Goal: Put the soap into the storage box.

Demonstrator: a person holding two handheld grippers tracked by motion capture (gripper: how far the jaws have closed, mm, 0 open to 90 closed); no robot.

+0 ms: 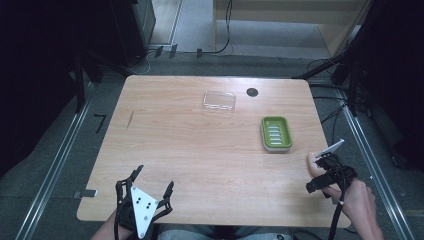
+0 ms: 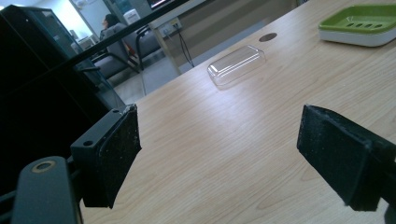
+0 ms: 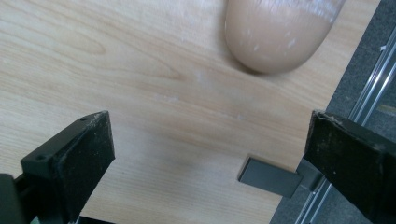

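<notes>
The pale beige rounded soap bar point(image 3: 280, 35) lies at the table's right edge, just ahead of the right gripper point(image 3: 210, 154), its 2 jaws apart; the left gripper point(image 1: 145, 192), also spread, sits far off.

Looks like a lab or office test rig: wooden tabletop point(image 1: 200, 150) boxed in by aluminium rails point(image 1: 55, 165), loose cables point(image 1: 225, 35) on grey carpet, office chairs point(image 2: 149, 44) behind.
</notes>
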